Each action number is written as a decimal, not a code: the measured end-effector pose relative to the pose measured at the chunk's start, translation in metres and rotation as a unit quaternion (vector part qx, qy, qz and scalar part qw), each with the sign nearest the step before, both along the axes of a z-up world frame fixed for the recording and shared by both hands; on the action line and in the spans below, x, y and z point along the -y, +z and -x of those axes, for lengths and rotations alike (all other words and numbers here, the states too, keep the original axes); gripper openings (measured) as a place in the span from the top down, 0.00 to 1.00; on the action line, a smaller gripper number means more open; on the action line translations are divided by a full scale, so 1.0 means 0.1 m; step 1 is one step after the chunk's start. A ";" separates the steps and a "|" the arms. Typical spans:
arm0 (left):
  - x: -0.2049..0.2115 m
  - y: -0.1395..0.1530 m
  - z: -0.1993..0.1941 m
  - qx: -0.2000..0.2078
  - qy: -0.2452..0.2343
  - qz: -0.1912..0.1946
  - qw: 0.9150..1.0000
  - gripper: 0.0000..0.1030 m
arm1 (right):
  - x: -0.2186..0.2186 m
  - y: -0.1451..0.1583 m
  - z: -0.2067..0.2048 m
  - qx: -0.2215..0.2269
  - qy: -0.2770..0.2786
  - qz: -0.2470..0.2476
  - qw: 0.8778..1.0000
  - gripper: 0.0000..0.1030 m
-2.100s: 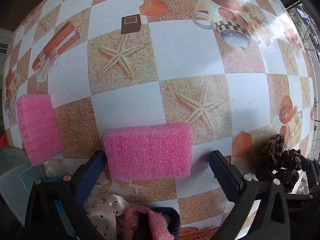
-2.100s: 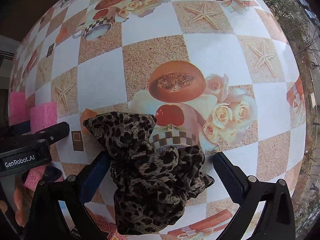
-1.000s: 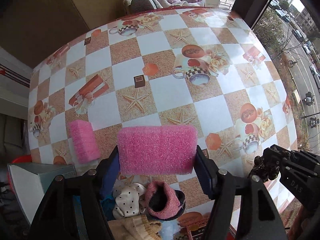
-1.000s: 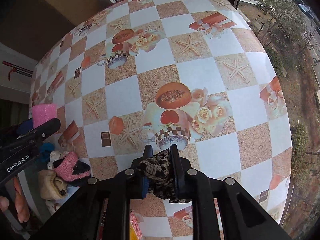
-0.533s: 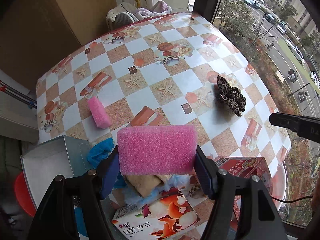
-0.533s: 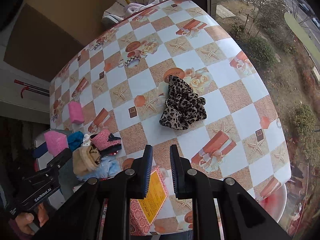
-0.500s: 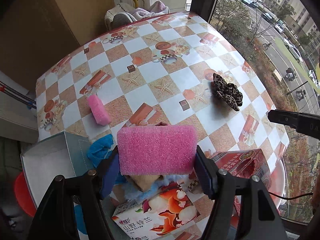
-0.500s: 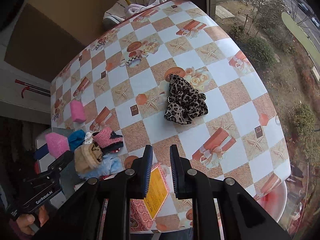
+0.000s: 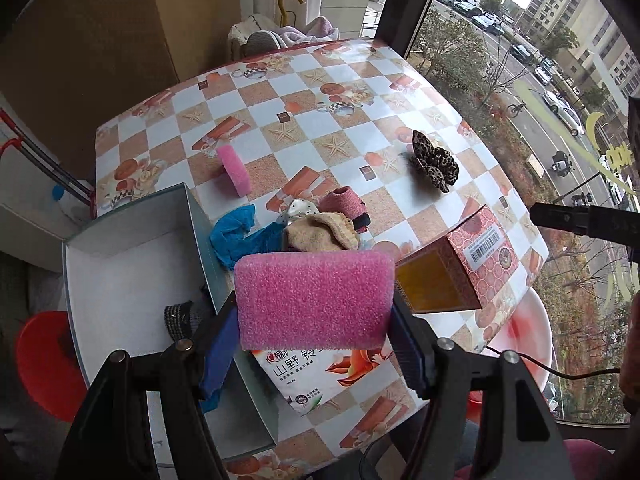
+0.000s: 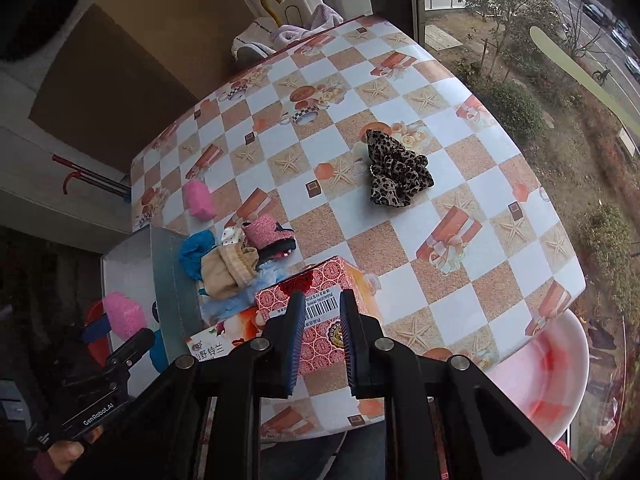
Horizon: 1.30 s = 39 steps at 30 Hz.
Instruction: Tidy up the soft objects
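My left gripper (image 9: 314, 320) is shut on a pink sponge (image 9: 314, 300), held by its two short ends high above the table's near edge. In the right wrist view the same sponge (image 10: 122, 316) hangs over the grey box (image 10: 132, 264). A second pink sponge (image 9: 234, 166) lies on the checked tablecloth (image 9: 304, 120). The leopard-print cloth (image 10: 396, 176) rests crumpled on the table's right half. My right gripper (image 10: 320, 336) is shut with nothing between its fingers, high over a red patterned carton (image 10: 320, 304).
An open grey box (image 9: 132, 280) stands at the table's left front corner. Beside it lies a pile of soft things (image 9: 316, 228): blue cloth, tan sock, pink sock. A white flowered carton (image 9: 320, 372) lies at the front edge. A red basin (image 9: 44, 360) stands on the floor.
Both grippers have risen and drawn back from the table. The right gripper held the leopard cloth a second ago; the cloth now lies on the table. The left keeps its sponge.
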State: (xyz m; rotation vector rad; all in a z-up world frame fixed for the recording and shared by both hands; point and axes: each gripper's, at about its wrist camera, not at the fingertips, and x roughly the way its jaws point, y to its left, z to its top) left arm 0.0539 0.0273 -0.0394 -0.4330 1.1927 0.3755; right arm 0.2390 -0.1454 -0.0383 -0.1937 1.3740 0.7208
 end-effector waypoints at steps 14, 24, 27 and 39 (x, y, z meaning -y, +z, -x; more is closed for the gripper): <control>-0.25 0.03 0.60 0.004 0.075 0.012 0.997 0.30 | -0.14 -0.16 -0.22 -0.025 -0.034 0.011 0.999 0.32; -0.27 -0.13 0.67 -0.067 0.137 0.009 0.988 0.29 | -0.71 -1.33 -1.63 -0.021 -0.028 0.140 0.989 0.01; -0.25 -0.20 0.67 -0.092 0.162 0.009 0.983 0.29 | -0.90 -1.71 -1.78 -0.024 -0.005 0.163 0.986 0.04; -0.22 -0.25 0.51 -0.113 0.139 -0.007 0.984 0.29 | -0.56 -1.46 -1.55 -0.045 0.013 0.099 0.994 0.78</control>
